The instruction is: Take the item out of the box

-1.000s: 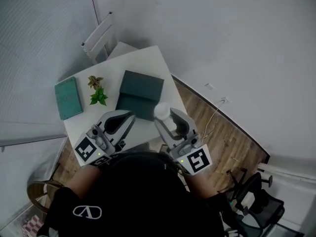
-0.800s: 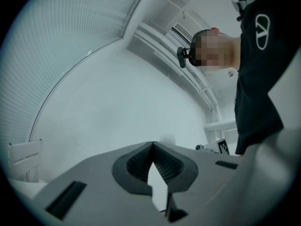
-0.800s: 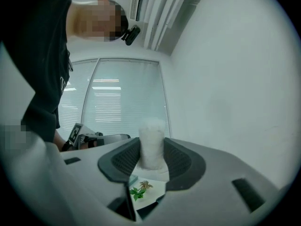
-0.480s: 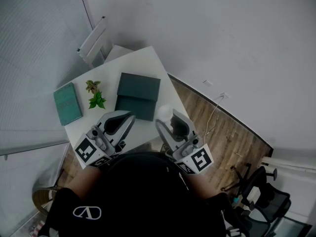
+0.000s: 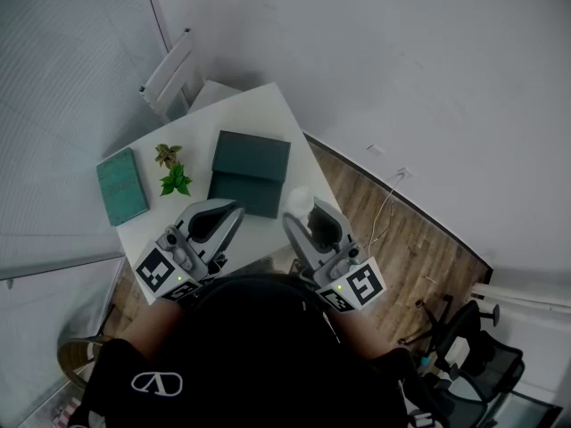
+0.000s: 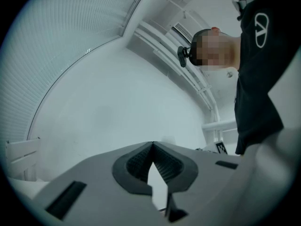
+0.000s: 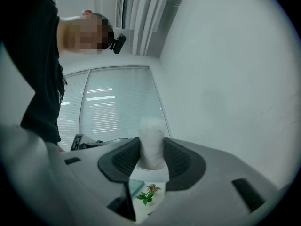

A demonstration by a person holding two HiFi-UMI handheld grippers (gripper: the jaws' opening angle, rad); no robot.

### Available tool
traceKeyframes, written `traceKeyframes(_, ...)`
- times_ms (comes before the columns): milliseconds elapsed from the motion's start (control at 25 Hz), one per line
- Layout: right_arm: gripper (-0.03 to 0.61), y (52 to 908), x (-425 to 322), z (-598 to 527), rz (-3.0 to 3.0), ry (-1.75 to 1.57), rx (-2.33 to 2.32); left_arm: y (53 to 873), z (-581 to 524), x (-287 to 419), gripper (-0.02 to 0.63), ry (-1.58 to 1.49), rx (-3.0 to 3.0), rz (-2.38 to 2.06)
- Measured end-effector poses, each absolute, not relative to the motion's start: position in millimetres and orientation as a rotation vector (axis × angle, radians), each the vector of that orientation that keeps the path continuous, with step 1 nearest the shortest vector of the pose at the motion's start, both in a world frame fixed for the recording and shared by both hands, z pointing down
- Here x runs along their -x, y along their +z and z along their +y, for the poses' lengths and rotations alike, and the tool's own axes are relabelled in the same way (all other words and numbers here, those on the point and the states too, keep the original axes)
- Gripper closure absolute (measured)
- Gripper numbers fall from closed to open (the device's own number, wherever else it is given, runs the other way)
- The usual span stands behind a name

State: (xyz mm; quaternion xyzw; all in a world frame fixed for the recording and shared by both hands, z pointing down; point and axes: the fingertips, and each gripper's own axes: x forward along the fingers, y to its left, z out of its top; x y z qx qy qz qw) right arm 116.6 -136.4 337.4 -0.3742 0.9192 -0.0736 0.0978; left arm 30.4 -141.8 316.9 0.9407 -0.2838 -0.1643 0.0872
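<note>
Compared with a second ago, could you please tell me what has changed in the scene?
The right tool has rolled slightly, so the white item it grips shows less from above. Nothing was taken or let go. The left tool stays shut and empty; the box, book and plant lie unmoved on the table.

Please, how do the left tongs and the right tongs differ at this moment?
The left tongs are shut and empty; the right tongs are shut on a white item. The left tongs' pads meet at the tip; the right tongs' pads are kept apart by the item's width. Shared: both are grey and point toward the white table.
</note>
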Motion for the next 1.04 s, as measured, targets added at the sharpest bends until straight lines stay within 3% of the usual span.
traceKeyframes(1040, 0.416, 339.6, -106.5, -140.3, 2.738, -0.216, 1.128, 324.8, -137.6, -22.8, 0.607, -0.466, -2.792, -0.836)
